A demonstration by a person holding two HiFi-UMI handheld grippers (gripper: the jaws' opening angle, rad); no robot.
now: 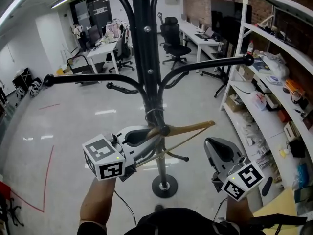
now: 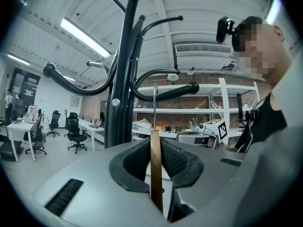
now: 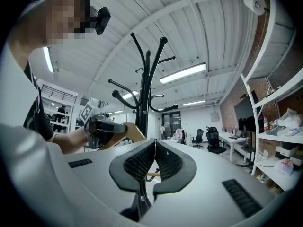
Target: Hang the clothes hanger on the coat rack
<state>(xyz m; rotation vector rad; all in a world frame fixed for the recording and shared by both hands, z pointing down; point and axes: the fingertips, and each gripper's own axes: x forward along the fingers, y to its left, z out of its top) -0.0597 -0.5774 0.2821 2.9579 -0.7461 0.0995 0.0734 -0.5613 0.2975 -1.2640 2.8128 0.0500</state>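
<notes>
A black coat rack (image 1: pixel 142 43) with curved arms stands right in front of me. My left gripper (image 1: pixel 146 137) is shut on a wooden clothes hanger (image 1: pixel 190 129), held level against the rack's pole. In the left gripper view the hanger (image 2: pixel 156 174) shows edge-on, pinched between the pads of the left gripper (image 2: pixel 156 148), its metal hook rising beside the pole (image 2: pixel 120 79). I cannot tell whether the hook rests on an arm. My right gripper (image 1: pixel 215 146) hovers to the right of the hanger, shut and holding nothing. In its own view the right gripper (image 3: pixel 155 145) points towards the hanger (image 3: pixel 128 129).
The rack's round base (image 1: pixel 164 185) sits on the shiny floor just ahead of me. White shelving (image 1: pixel 264 82) loaded with boxes and clutter runs along the right. Desks and office chairs (image 1: pixel 176 43) stand further back. Red tape lines mark the floor at the left.
</notes>
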